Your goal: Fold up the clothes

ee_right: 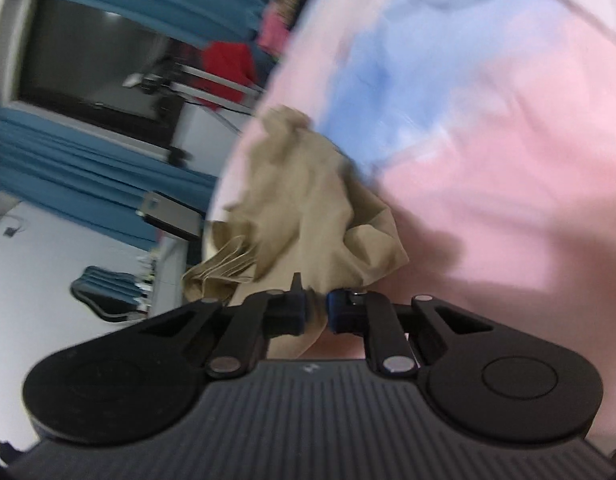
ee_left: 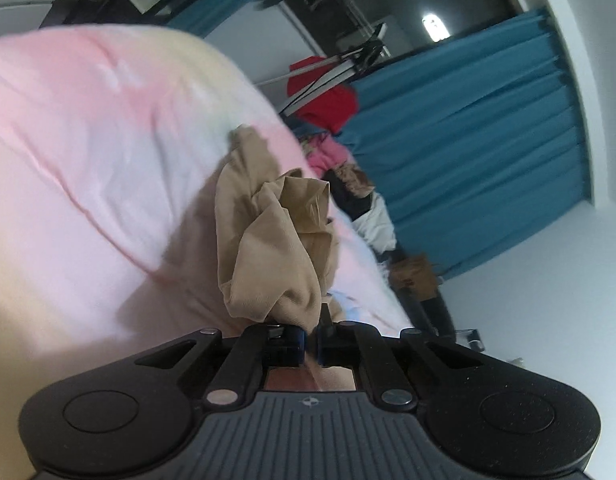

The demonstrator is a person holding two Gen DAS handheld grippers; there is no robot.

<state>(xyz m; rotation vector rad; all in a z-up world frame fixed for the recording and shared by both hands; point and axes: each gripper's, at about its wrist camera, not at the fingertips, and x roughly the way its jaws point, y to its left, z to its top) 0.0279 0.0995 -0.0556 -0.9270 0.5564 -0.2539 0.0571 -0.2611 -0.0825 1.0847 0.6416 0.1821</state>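
A tan garment [ee_left: 268, 236] hangs crumpled above a pink, pastel bed sheet [ee_left: 88, 140]. My left gripper [ee_left: 311, 336] is shut on one bunched edge of it. In the right wrist view the same tan garment [ee_right: 308, 208] is bunched in front of my right gripper [ee_right: 316, 308], which is shut on another part of it. The garment is lifted off the sheet [ee_right: 487, 160] and casts a shadow on it. Both views are tilted and blurred.
A pile of other clothes [ee_left: 339, 160] lies at the far edge of the bed, with a red item [ee_left: 327, 96] on a stand behind it. Blue curtains [ee_left: 467, 128] and a dark window [ee_right: 96, 64] line the wall. A laptop-like device [ee_right: 172, 216] sits beside the bed.
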